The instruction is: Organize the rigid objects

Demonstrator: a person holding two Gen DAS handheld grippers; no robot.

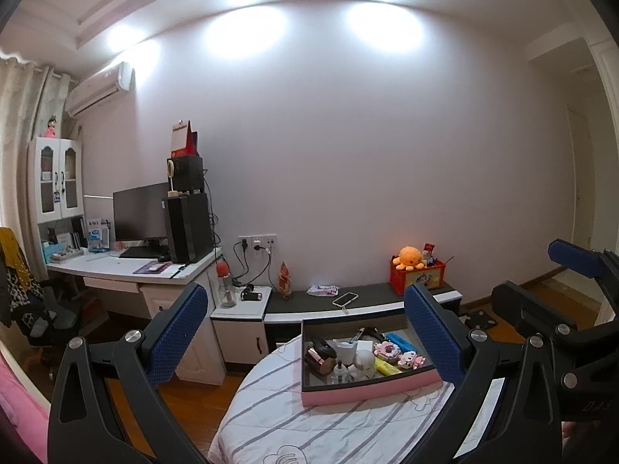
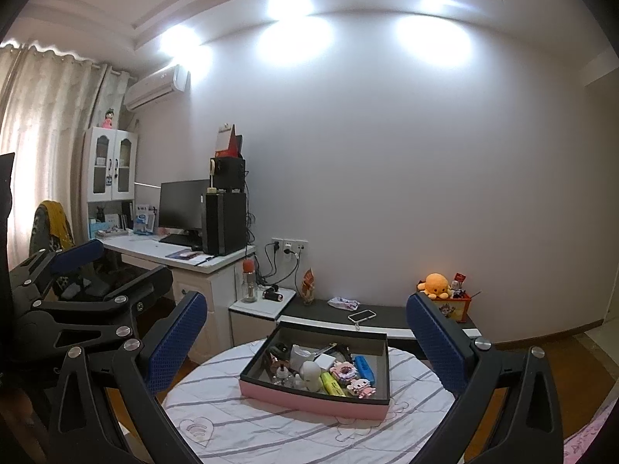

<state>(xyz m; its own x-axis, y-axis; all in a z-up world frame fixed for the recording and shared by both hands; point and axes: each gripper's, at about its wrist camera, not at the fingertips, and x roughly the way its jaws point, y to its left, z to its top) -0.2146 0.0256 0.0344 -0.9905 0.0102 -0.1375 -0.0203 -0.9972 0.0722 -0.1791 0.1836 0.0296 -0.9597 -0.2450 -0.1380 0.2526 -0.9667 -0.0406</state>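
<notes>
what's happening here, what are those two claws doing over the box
A person holds two claws, left claw and right claw, both open and empty, above a round table with a striped cloth. Between them sits a pink box crowded with small items: a yellow highlighter, a blue case, a white figure. Nothing is gripped yet.

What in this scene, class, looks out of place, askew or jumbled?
The pink tray on the striped round table sits askew, and its contents, such as the yellow highlighter and blue case, lie jumbled. Both grippers, left and right, are open, holding nothing.
</notes>
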